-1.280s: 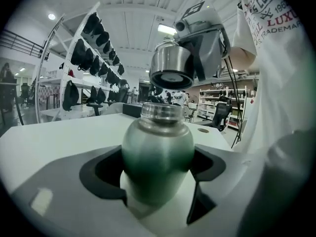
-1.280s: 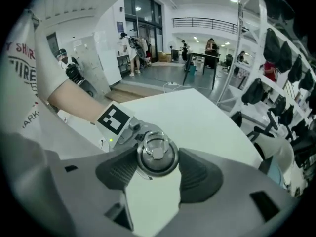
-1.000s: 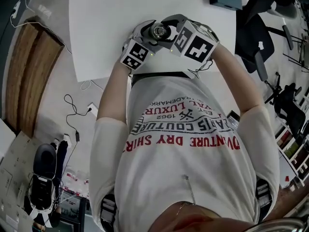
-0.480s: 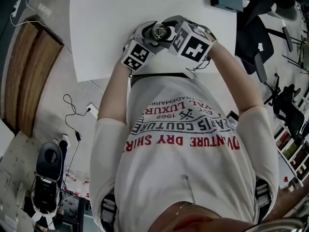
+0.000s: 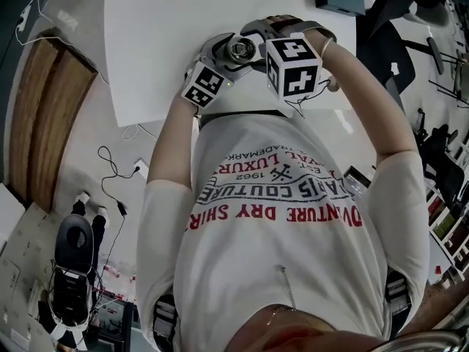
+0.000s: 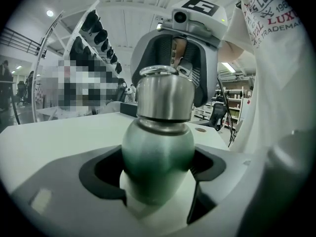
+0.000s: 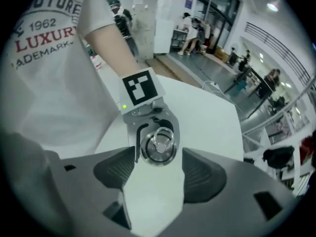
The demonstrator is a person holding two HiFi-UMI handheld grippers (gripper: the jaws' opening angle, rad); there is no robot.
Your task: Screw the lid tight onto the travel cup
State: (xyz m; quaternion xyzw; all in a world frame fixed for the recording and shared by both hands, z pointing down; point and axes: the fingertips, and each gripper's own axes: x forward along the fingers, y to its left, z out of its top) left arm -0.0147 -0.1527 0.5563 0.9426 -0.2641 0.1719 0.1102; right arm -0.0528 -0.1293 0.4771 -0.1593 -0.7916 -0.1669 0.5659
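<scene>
While the left tongs are clamping the rounded green body of the travel cup, the left gripper view is showing that cup standing upright, with the steel lid sitting on its neck. Whether the cup's base is resting on the white worktop I cannot tell. The right tongs are hanging just above the cup, their ribbed pads flanking the lid's top ring.

Looking steeply down on the cup, the right gripper view is showing those jaws wide apart. They have just been opening, and the lid is lying between them with a gap on either side, so they are gripping nothing.

From the head view, both tongs are meeting at the cup, and the worktop is stretching away beyond it.

The cup is looking stiff, hard and polished, so it is probably going to be slippery under a twist. The lid's straight side wall, below the ring, is looking like the best place to take hold. The ring itself seems loose and likely to flip. The left hold on the bulging body may be needing firm pressure to stop the cup turning.
</scene>
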